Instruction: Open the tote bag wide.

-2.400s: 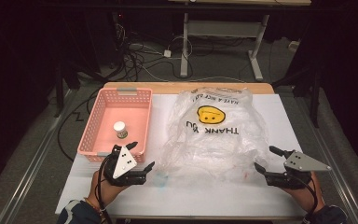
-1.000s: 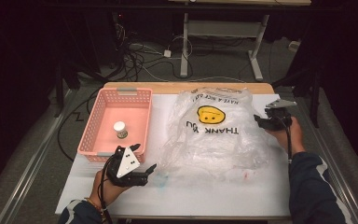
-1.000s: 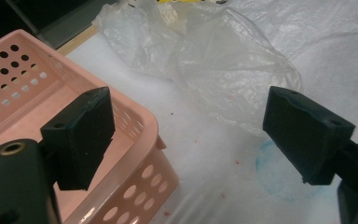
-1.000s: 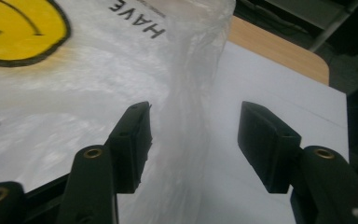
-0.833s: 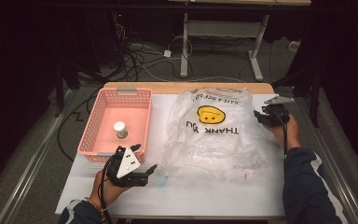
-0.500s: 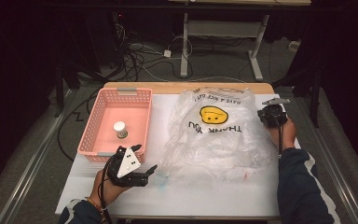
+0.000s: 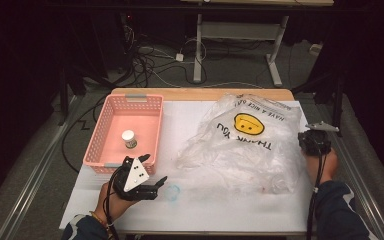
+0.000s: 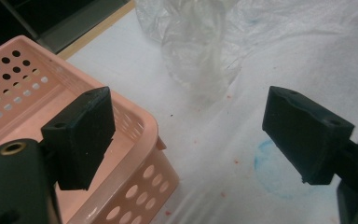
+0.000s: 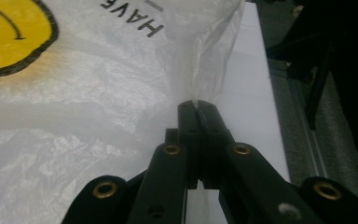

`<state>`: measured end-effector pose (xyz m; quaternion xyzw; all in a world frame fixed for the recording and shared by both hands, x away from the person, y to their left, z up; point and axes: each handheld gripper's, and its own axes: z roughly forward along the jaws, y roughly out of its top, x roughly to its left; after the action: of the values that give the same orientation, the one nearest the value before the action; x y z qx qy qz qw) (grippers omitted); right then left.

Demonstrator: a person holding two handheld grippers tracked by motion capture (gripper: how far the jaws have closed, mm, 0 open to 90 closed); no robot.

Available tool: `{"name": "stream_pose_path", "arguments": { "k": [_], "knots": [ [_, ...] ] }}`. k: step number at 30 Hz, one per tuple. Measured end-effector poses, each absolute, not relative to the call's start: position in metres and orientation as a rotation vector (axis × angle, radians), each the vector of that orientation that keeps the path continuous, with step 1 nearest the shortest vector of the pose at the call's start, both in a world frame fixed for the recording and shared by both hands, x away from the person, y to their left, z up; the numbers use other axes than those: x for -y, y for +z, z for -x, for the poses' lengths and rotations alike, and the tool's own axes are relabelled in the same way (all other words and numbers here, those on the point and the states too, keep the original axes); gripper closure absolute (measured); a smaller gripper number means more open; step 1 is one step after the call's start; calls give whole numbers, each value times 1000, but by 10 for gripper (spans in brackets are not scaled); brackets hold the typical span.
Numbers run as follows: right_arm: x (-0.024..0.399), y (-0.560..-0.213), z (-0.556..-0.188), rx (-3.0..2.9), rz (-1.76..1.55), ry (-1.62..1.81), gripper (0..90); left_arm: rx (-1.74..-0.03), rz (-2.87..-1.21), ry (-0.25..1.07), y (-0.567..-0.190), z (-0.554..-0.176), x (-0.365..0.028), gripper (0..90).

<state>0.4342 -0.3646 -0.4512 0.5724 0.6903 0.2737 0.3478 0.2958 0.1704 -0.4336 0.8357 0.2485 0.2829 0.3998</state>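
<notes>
1. Thin clear plastic bag with yellow smiley print and black lettering (image 7: 245, 140) lying crumpled across right half of white-covered table (image 7: 200, 200), well apart from pink perforated plastic basket (image 7: 107, 145) at left.
2. Judged very light, soft and slippery; likely to stretch or tear if pulled hard, and to billow when lifted. Best taken by a gathered fold at an edge, or at a handle loop.
3. Right gripper (image 9: 199, 108) at bag's right edge, jaws pressed together with a pinch of film caught between the tips.
4. Left gripper (image 8: 189, 135) near table's front, beside basket's near corner, jaws spread wide, holding nothing.
5. Right gripper view confirms the pinch and the film rising from it; high view leaves that contact too small to judge.
6. Left gripper view gives bag's bunched end (image 8: 200, 51), a faint blue ring mark on table surface (image 8: 270, 163) and small reddish specks.
7. High view alone gives overall layout, including small white-capped bottle (image 7: 128, 138) standing in basket.
</notes>
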Motion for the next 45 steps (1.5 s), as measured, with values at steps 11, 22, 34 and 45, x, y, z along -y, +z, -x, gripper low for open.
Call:
{"name": "stream_pose_path", "arguments": {
  "k": [11,22,34,45],
  "knots": [
    [344,-450,-379,-1916,-1336,779,900,-629,-2102,731,-431,-295,-173,162],
    [341,-448,-366,-1946,-1304,825,900,-631,-2098,735,-431,-294,-173,162],
    [338,-451,-351,-1995,-1272,831,900,-633,-2096,738,-430,-293,-174,162],
    [333,-438,-346,-1999,-1143,936,481,-641,-2094,739,-430,-294,-174,162]
  ]
}}
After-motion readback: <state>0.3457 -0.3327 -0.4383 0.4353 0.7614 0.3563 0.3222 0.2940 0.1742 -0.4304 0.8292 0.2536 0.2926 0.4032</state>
